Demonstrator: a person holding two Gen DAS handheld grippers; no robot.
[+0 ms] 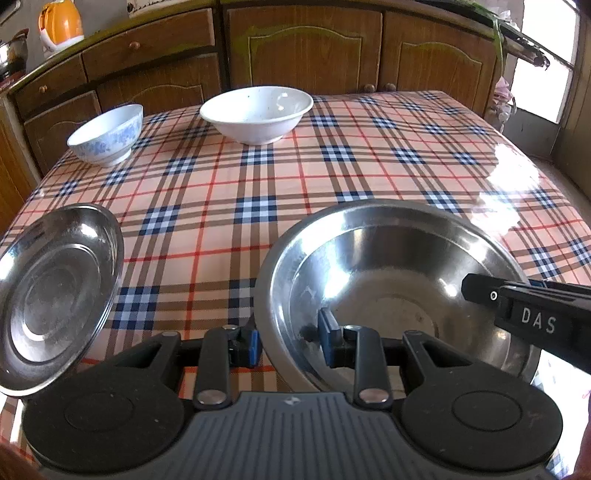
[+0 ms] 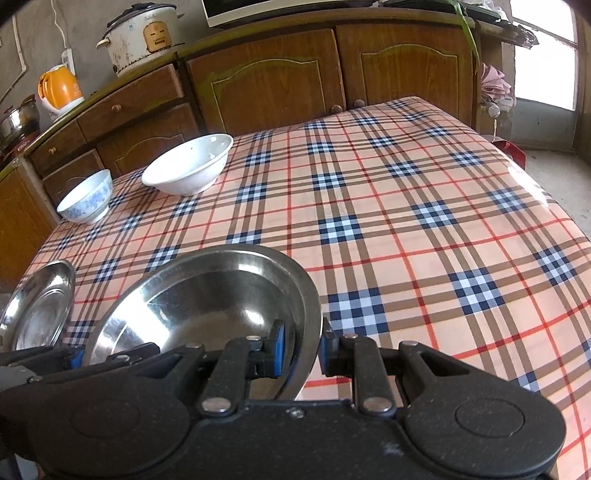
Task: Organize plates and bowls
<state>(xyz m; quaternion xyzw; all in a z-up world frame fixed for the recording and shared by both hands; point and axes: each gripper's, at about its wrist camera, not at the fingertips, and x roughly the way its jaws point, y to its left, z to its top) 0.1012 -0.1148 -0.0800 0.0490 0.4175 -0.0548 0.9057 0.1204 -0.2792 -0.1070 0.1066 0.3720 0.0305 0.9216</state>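
on my left a steel plate [image 1: 59, 295] sits at the table's [image 1: 369, 177] near edge. beside it my left gripper [image 1: 291, 343] clamps the steel bowl's [image 1: 399, 295] left rim – my right gripper [image 2: 301, 349] straddles its right rim, jaws just loosened, pads apparently off the metal.

Home kitchen, lived-in. Landmark: wooden cabinets [image 2: 266, 77] w/ arched doors, drawers, round knobs, along back wall. On counter above cabinets, left end: white rice cooker [image 2: 142, 35], orange kettle [image 2: 61, 90], steel pot [image 2: 18, 118]. Right of cabinets: bright window [image 2: 543, 55]. In front of cabinets: tabletop under plaid oilcloth [image 2: 406, 206], w/ ceramic and steel bowls on it.
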